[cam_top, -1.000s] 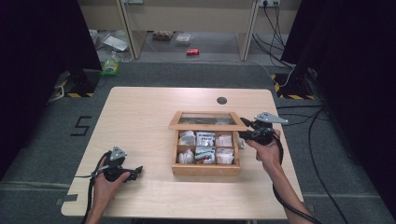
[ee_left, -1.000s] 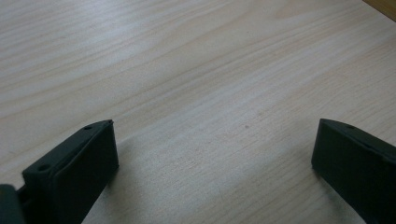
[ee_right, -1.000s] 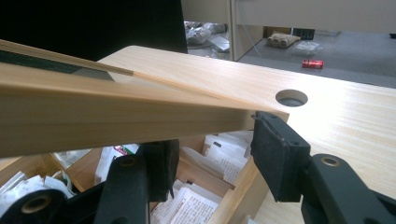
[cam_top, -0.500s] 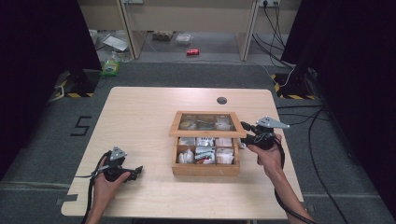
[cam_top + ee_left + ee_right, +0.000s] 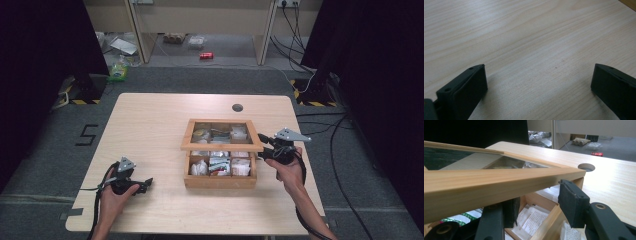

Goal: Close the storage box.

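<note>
Wooden lid (image 5: 499, 182) (glazed) rests across right fingers (image 5: 572, 202).

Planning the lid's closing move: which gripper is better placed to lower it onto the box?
Right. The right gripper sits at the glass-paned lid's front edge, jaws under it. The left gripper rests open on the table, away from the wooden box.

A wooden box (image 5: 218, 172) with packets in its compartments sits on a pale worktop (image 5: 160, 125). Its glass lid (image 5: 221, 135) is partly raised, and the right claw (image 5: 262, 147) is at the lid's front right corner. The left claw (image 5: 146, 184) rests on the worktop, well apart from the box.
</note>
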